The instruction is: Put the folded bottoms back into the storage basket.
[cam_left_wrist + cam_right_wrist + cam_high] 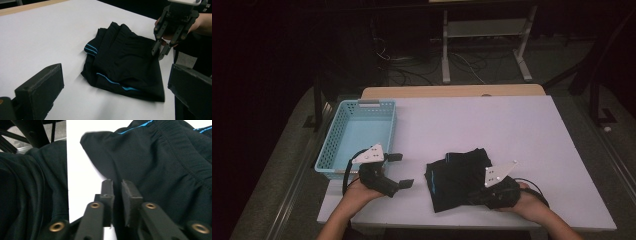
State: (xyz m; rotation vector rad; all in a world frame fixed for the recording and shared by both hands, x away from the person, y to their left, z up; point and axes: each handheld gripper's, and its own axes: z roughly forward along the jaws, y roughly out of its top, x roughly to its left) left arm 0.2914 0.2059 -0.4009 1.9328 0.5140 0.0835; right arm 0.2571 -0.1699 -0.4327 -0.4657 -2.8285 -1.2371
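Observation:
A folded black garment [457,175] with thin blue stripes lies on the white table [497,125], near its front edge. My right gripper [473,194] reaches over the garment's right side from a hand at the lower right. In the left gripper view its fingertips [155,51] hover at the cloth's far edge [125,65]. In the right gripper view the right gripper [117,186] has its pads a narrow gap apart just above the cloth [170,157], with nothing pinched between them. My left gripper [400,170] stands wide open and empty, left of the garment. The left gripper [115,72] points at the garment.
An empty light blue basket [357,135] sits at the table's left edge, just behind my left gripper. Dark clothing of the person [30,195] hangs beside the table's front edge. A metal frame [484,45] and cables stand on the floor beyond the table.

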